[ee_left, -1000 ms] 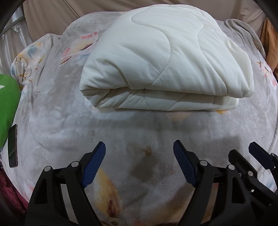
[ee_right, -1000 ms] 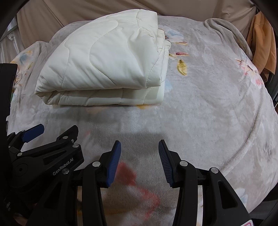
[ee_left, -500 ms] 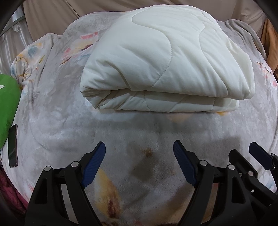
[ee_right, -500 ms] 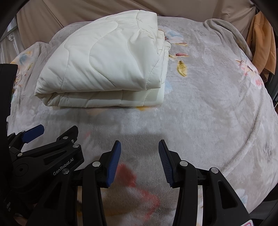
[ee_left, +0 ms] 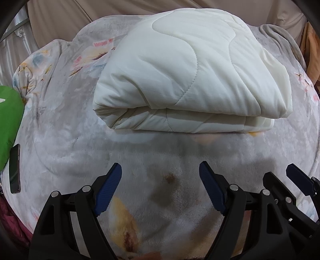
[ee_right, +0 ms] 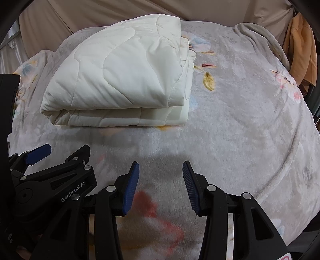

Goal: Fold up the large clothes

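Observation:
A cream quilted comforter [ee_left: 190, 80] lies folded in a thick stack on the grey floral bed blanket [ee_left: 80, 144]; its rounded fold edge faces me. In the right wrist view the same comforter [ee_right: 124, 80] sits at upper left. My left gripper [ee_left: 160, 176] hovers open over bare blanket in front of the fold, nothing between its blue pads. My right gripper [ee_right: 160, 172] is open less wide, also over bare blanket, holding nothing. The two grippers stand side by side: the right gripper's finger [ee_left: 296, 178] shows at the left view's right edge, the left gripper's finger [ee_right: 38, 154] at the right view's left edge.
A green cloth [ee_left: 8, 124] and a dark phone [ee_left: 15, 168] lie at the bed's left edge. An orange garment [ee_right: 302, 54] hangs at the far right. Beige fabric [ee_right: 120, 12] backs the bed. The blanket's rolled hem [ee_right: 280, 172] curves along the right side.

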Demonstrator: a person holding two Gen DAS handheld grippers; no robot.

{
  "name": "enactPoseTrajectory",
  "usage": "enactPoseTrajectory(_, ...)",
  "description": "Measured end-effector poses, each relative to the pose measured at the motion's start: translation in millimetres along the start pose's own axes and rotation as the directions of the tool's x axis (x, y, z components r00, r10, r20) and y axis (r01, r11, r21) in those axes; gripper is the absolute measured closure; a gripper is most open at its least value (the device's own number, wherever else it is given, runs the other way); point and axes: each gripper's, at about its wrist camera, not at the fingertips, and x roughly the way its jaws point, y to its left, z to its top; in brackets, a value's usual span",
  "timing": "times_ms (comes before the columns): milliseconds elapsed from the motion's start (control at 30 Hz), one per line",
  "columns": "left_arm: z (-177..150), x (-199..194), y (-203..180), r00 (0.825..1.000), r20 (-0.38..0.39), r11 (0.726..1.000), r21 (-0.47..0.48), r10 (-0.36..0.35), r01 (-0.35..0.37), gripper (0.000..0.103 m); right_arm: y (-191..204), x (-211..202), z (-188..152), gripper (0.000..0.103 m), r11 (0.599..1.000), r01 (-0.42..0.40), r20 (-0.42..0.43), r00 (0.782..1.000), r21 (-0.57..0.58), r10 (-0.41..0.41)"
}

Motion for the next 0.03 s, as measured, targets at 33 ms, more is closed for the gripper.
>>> enactPoseTrajectory(33, 0.3, 0.0, 0.3, 1.0, 0.001, 1.0, 0.0, 0.0, 0.0, 0.026, -0.1, 0.0, 0.0, 0.058, 1.0, 0.0, 0.0, 1.0, 0.0, 0.0)
